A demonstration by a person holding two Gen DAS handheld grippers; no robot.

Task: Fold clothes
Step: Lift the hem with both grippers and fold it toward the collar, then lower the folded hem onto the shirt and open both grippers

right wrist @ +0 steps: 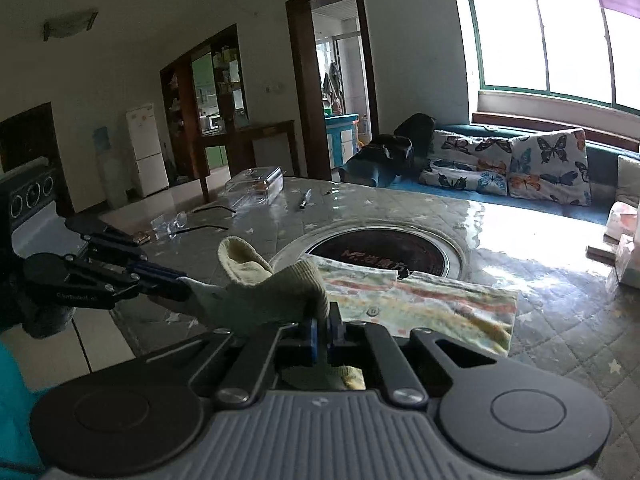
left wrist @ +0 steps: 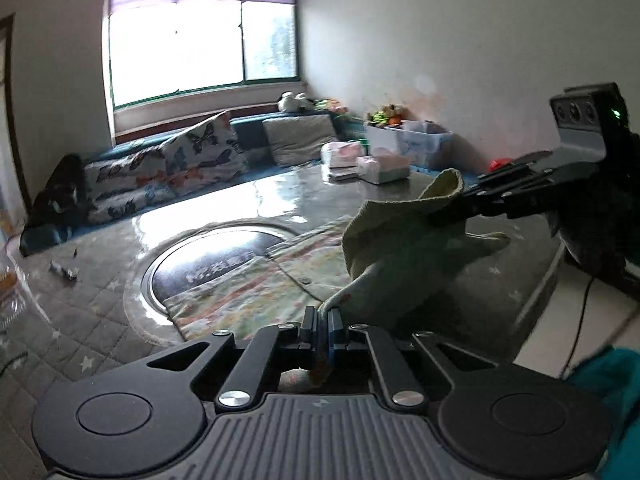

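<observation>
2 grippers share 1 small garment (left wrist: 400, 240), a pale green ribbed knit with a cream cuff, held clear of the table (left wrist: 100, 300) near its front edge. Left gripper (left wrist: 322, 320) has its jaws closed tight on 1 end of the knit; right gripper (left wrist: 460, 210) is likewise clamped on the opposite end, and in its own view (right wrist: 322, 330) the fabric sits pinched between the blue pads. Holding both ends apart appears meant to stretch the piece out so it can be laid flat or doubled over; that is a judgement only. Between the 2 grips the knit sags and bunches, with the cuff (right wrist: 240, 256) standing up in a loose curl, so it is not yet smooth. Below and beyond it, a patterned pastel cloth (left wrist: 248, 296) lies flat on the table, already squared, partly overlapping the round dark inset (left wrist: 208, 256) at the table's centre. Further out stand butterfly-print cushions (left wrist: 192, 156) under the window (left wrist: 200, 36), with boxes (left wrist: 384, 168) at the table's far corner.
</observation>
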